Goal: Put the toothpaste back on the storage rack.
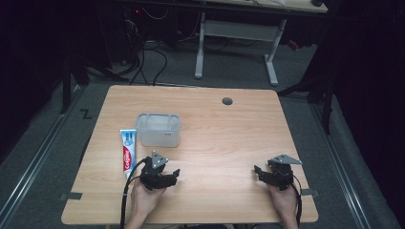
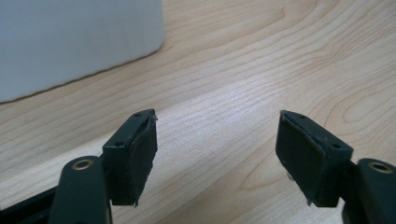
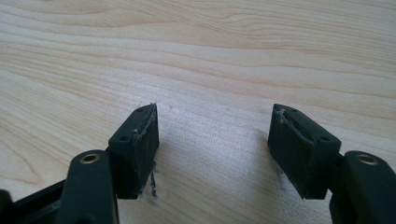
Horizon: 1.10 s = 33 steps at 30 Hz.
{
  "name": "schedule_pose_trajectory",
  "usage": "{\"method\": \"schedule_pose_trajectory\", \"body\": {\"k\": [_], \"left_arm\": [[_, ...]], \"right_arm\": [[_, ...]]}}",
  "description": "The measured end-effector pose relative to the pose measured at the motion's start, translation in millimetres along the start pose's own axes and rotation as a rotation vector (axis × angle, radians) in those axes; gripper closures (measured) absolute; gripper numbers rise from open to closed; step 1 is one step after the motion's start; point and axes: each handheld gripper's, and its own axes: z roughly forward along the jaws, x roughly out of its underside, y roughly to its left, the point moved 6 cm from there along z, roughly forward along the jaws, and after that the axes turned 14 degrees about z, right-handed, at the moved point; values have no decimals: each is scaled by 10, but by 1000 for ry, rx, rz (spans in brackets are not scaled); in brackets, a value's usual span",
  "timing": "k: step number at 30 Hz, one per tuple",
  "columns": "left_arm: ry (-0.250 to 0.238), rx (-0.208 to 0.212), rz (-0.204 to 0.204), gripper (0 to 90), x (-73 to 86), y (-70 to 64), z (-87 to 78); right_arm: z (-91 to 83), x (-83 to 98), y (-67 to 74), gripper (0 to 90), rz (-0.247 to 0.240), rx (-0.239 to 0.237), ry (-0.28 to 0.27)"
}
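A light wooden surface [image 1: 229,138] stands on grey floor [image 1: 239,71] in a dark room, a white-legged desk [image 1: 239,33] behind.

The light wooden desk [image 1: 224,138] fills the middle of the frame, with a round grey cable grommet [image 1: 227,101] near its far edge. Beyond it, at the upper centre, stands a white metal table frame [image 1: 239,33] on grey carpet floor [image 1: 47,143], with black cables [image 1: 148,62] trailing at upper left.

Bench [image 1: 229,138]: light wood with a wavy grain pattern. Container [image 1: 158,129]: frosted, translucent grey-white. Toothpaste tube [image 1: 128,149]: white, with a red band, blue panel and white lettering. Left gripper [image 1: 173,174] and right gripper [image 1: 258,171]: black, each with black fingers [image 2: 133,158].
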Motion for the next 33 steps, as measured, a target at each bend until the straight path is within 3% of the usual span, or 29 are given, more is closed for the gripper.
{"method": "schedule_pose_trajectory", "body": {"k": [7,17,20,25,29,31,33], "left_arm": [[1,-6,-6,323,-3,35,-86],[-33,-15,-41,326,-5,122,-250],[-49,-16,-63,336,9,159,-305],[-69,-53,-101,334,45,273,-440],[-68,-75,-104,319,66,335,-491],[-69,-64,-149,311,94,373,-520],[-66,-70,-156,308,109,400,-534]], "right_arm": [[0,2,1,340,-5,7,1],[1,0,-2,338,-2,5,-1],[-2,-1,-5,338,12,2,-1],[1,-2,-5,336,1,5,-2],[1,-2,-5,335,0,5,-1],[0,0,-2,333,2,7,0],[1,0,-2,333,0,8,0]]}}
